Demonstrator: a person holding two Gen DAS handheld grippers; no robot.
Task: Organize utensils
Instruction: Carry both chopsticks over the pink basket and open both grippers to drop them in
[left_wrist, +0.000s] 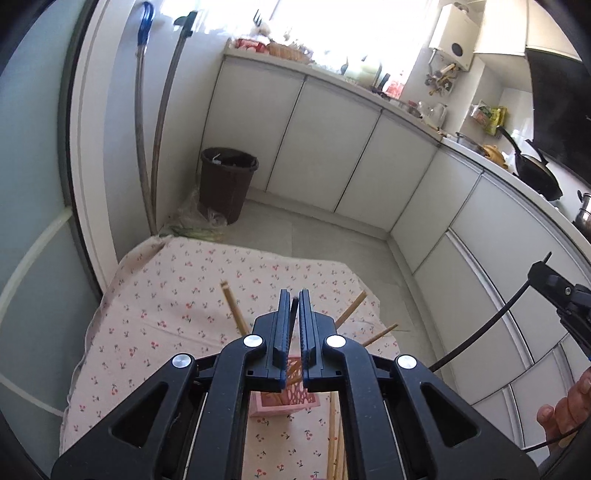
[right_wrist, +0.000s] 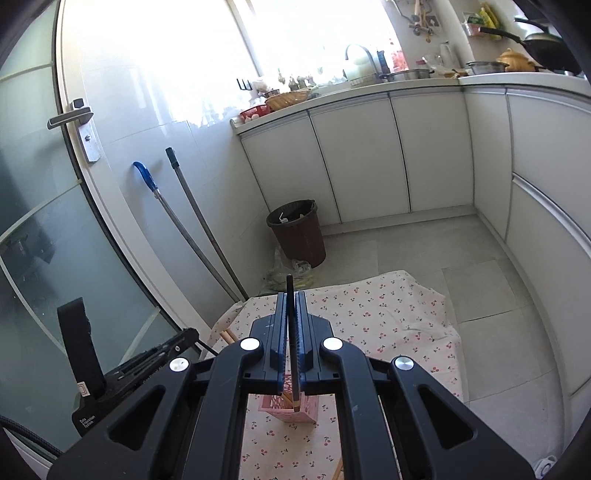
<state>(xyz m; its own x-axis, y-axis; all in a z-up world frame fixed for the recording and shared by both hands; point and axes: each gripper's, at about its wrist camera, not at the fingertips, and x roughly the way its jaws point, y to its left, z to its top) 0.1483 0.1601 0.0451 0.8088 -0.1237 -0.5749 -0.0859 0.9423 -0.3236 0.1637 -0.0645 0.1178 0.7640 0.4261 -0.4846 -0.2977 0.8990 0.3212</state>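
Observation:
A pink perforated utensil holder (left_wrist: 291, 391) stands on the cherry-print cloth (left_wrist: 166, 302). Wooden chopsticks (left_wrist: 232, 310) lean out of it. My left gripper (left_wrist: 294, 297) hovers above the holder, its jaws nearly shut around a thin dark stick tip (left_wrist: 294, 304). My right gripper (right_wrist: 291, 295) is shut on a dark chopstick (right_wrist: 291, 332), held upright, its lower end over the pink holder (right_wrist: 291, 408). More wooden chopsticks (left_wrist: 334, 443) lie on the cloth near the holder.
A brown waste bin (left_wrist: 227, 181) stands on the floor past the cloth, by two mop handles (left_wrist: 147, 147). White cabinets (left_wrist: 332, 147) run along the back and right. The other gripper's body shows at the left in the right wrist view (right_wrist: 122, 373).

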